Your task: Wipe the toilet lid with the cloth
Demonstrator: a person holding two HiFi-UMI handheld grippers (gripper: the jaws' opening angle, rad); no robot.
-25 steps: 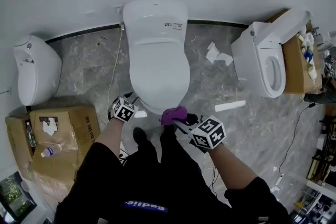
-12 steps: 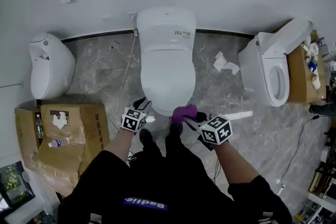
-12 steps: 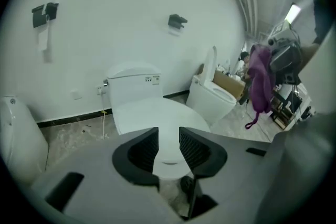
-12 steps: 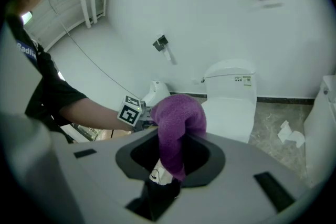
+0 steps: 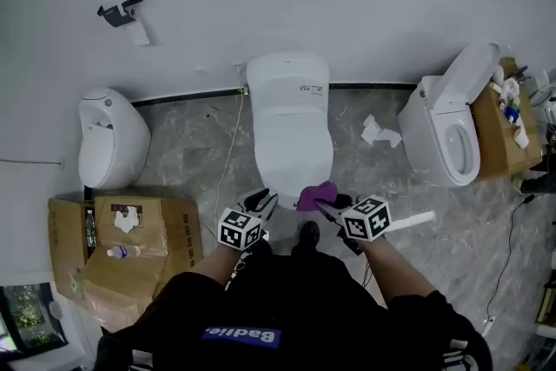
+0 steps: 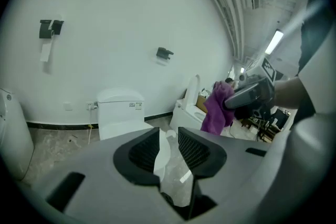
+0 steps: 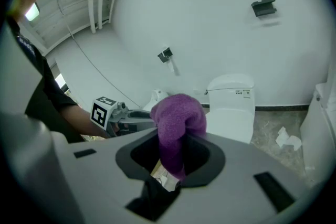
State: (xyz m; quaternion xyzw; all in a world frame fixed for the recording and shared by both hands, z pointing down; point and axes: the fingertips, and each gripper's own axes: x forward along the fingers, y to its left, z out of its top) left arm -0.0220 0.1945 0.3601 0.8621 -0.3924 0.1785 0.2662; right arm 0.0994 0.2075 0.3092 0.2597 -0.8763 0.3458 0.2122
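Right gripper pinches fuzzy purple cloth near front edge of closed white plastic toilet lid. Left gripper jaws apart, just been closing, nothing between.

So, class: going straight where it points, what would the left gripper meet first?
Probably the toilet lid, its front seen through the left gripper, whose empty jaws have just been closing; depth unclear.

toilet label unreadable, person cropped at bottom
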